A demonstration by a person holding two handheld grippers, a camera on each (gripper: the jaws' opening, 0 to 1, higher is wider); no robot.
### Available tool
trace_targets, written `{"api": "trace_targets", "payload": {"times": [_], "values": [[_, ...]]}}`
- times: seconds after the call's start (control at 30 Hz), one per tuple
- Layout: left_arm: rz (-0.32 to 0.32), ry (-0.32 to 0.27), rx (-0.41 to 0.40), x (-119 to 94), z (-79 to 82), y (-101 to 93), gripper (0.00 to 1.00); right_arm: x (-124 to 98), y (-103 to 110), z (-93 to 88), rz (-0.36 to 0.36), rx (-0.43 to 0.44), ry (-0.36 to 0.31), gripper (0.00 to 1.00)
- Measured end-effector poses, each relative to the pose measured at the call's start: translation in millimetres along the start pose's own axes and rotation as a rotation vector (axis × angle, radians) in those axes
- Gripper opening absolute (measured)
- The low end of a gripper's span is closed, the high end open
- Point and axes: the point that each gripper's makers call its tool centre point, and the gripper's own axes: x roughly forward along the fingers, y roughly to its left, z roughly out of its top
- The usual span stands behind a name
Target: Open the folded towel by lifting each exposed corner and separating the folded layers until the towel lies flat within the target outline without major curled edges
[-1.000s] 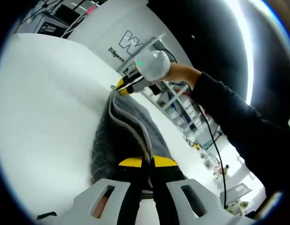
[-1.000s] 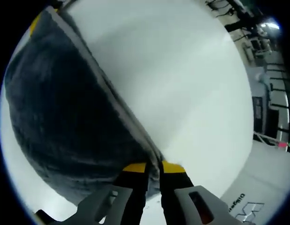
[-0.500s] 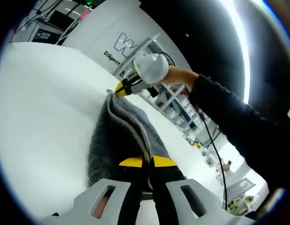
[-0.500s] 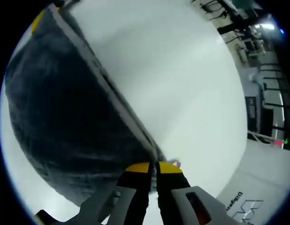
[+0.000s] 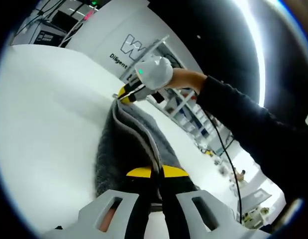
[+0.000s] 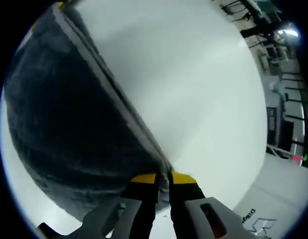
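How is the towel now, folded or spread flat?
Still folded: the towel hangs doubled between left tool and right tool.

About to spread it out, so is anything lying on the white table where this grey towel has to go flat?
Nothing visible. The white table beside the grey fluffy towel looks bare, and both grippers already pinch its edge.

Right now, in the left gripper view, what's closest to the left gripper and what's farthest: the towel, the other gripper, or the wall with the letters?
1. The towel: pinched right at the left gripper, at the bottom of the view.
2. The right gripper: holding the towel's far end, higher up.
3. The wall with the letters: beyond the white table, at the top.
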Motion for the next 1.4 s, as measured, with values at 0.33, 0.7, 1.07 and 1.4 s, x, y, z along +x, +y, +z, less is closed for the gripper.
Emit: {"api": "trace_targets", "payload": {"times": [0.33,0.7,1.07,1.4], "values": [[-0.022,-0.005,-0.008,-0.1,1.6,-4.1,0.03,-8.0,0.6,-3.2,-0.03,0.016,-0.006,0.0],[-0.061,-0.017,0.052,-2.7,7.9,-24.1,0.02,-29.8,-1.3,-13.4,-0.101,0.052,-0.01,0.0],[-0.085,-0.025,0.098,-2.4,11.1,-38.9,0.02,-42.6,-2.0,-19.1,-0.147,0.077,-0.004,0.0],[-0.107,-0.029,0.137,2.5,14.1,-51.8,0.02,-50.0,-2.0,-26.1,-0.178,0.099,0.005,0.0]]}}
